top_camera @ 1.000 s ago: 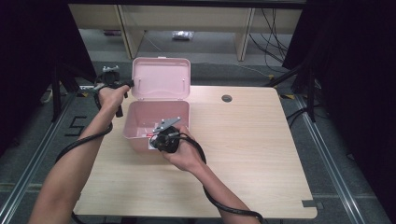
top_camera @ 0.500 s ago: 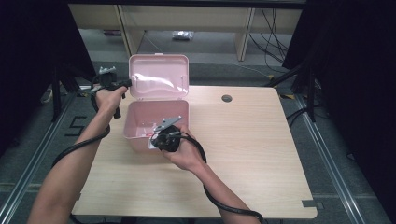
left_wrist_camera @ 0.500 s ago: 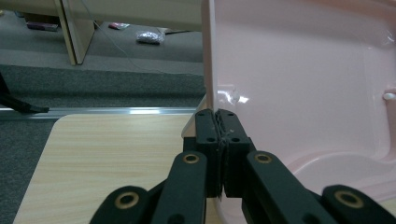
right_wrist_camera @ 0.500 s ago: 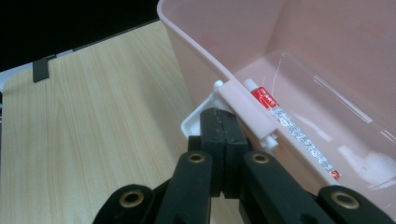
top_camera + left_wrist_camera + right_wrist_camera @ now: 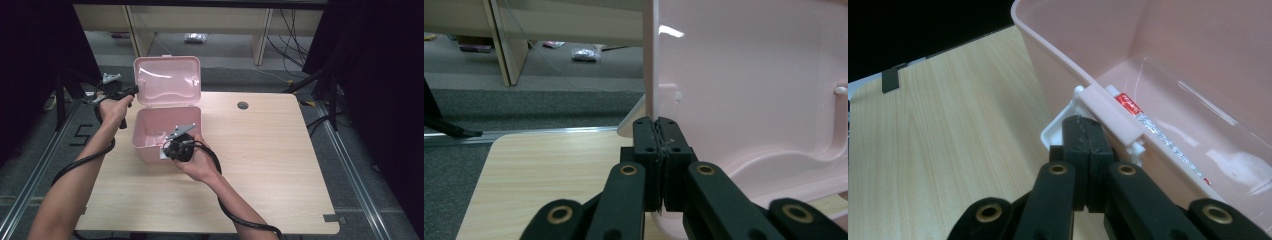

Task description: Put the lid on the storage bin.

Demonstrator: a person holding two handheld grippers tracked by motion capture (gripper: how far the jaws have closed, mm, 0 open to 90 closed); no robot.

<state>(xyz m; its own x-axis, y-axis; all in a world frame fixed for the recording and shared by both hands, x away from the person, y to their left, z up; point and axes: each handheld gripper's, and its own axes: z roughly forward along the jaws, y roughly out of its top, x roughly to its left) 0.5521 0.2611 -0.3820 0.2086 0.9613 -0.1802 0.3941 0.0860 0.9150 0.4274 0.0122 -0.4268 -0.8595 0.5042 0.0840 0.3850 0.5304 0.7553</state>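
Pink plastic box [image 5: 165, 130] standing open on the wooden surface [image 5: 260, 165], lid [image 5: 167, 85] raised upright at the far rim. Left gripper [image 5: 656, 131] with jaws closed flat on the lid's left edge, so nearer the lid; right gripper [image 5: 1084, 131] with jaws pressed shut on the white latch tab [image 5: 1058, 131] at the box's near wall. Inside the box, along that near wall, a white tube [image 5: 1158, 135] with a red label, print too small to read.
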